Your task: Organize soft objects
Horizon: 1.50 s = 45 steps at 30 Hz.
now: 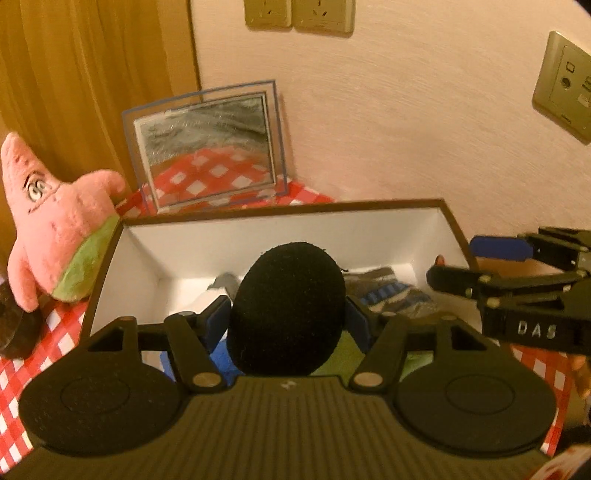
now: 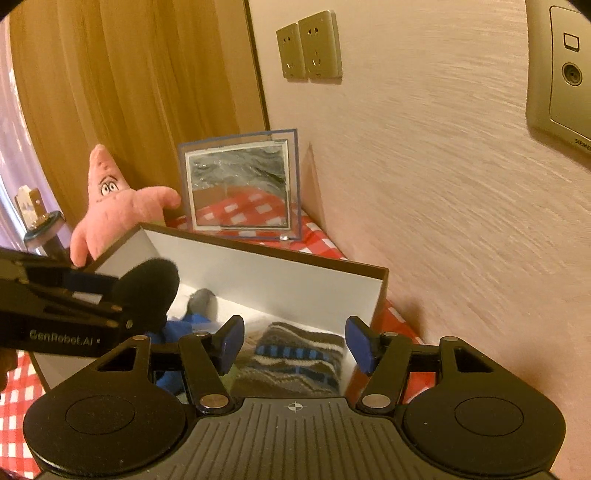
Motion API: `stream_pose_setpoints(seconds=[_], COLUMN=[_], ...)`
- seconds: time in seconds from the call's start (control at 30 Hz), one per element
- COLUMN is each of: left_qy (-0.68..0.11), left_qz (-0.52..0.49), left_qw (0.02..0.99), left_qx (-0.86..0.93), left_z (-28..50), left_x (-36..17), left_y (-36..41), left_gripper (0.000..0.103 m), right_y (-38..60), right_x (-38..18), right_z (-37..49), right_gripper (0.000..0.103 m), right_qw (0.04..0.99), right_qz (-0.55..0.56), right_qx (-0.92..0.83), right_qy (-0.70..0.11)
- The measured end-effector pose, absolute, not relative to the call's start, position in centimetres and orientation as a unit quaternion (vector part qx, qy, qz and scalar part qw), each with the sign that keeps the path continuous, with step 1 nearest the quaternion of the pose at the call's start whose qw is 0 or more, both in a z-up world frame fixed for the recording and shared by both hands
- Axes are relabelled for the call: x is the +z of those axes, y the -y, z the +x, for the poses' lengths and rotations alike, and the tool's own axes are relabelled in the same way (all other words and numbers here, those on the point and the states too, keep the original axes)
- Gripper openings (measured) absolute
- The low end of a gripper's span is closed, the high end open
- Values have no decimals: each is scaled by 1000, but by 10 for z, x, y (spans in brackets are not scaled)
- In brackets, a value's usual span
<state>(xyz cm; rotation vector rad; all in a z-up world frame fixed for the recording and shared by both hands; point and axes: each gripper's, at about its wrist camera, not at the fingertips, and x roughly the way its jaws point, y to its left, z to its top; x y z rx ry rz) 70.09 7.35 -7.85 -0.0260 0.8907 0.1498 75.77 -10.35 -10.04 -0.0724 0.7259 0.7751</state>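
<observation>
My left gripper [image 1: 286,317] is shut on a black fuzzy soft object [image 1: 288,306] and holds it over the brown-edged white box [image 1: 258,236]. It also shows in the right wrist view [image 2: 147,295]. Inside the box lie a brown, blue and white knitted item [image 2: 295,358], a blue soft item [image 2: 184,325] and something green [image 1: 343,354]. My right gripper [image 2: 295,345] is open and empty above the box's right part, over the knitted item. A pink starfish plush [image 1: 59,221] stands outside the box at its left corner.
The box sits on a red-and-white checked cloth [image 1: 48,339]. A clear photo frame [image 1: 207,147] leans against the wall behind the box. Wall sockets [image 1: 299,14] are above. A wooden panel [image 1: 74,74] is at the left. A dark object [image 1: 14,325] lies left of the plush.
</observation>
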Motion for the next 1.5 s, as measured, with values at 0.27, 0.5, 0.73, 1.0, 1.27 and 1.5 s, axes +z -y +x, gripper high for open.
stream_pose_setpoints(seconds=[0.27, 0.5, 0.73, 1.0, 1.27, 1.5], left_qy=[-420, -422, -413, -381, -372, -374], left_qz=[1, -8, -44, -74, -69, -60], left_qw=[902, 901, 901, 909, 910, 909], left_qx=[95, 102, 125, 151, 170, 176], left_z=[705, 684, 642, 577, 502, 426], left_x=[-73, -67, -49, -13, 3, 1], left_y=[-72, -79, -83, -69, -50, -34], left_gripper=[80, 80, 80, 80, 80, 80], right_y=[109, 119, 140, 170, 207, 221], right_x=[-97, -98, -88, -64, -50, -42], right_z=[749, 733, 716, 688, 639, 563], right_gripper=[63, 65, 66, 67, 69, 70], right_qw=[852, 839, 836, 841, 848, 854], right_qz=[-45, -52, -32, 4, 34, 23], right_qx=[383, 401, 414, 421, 405, 392], right_qy=[-354, -364, -360, -340, -339, -343])
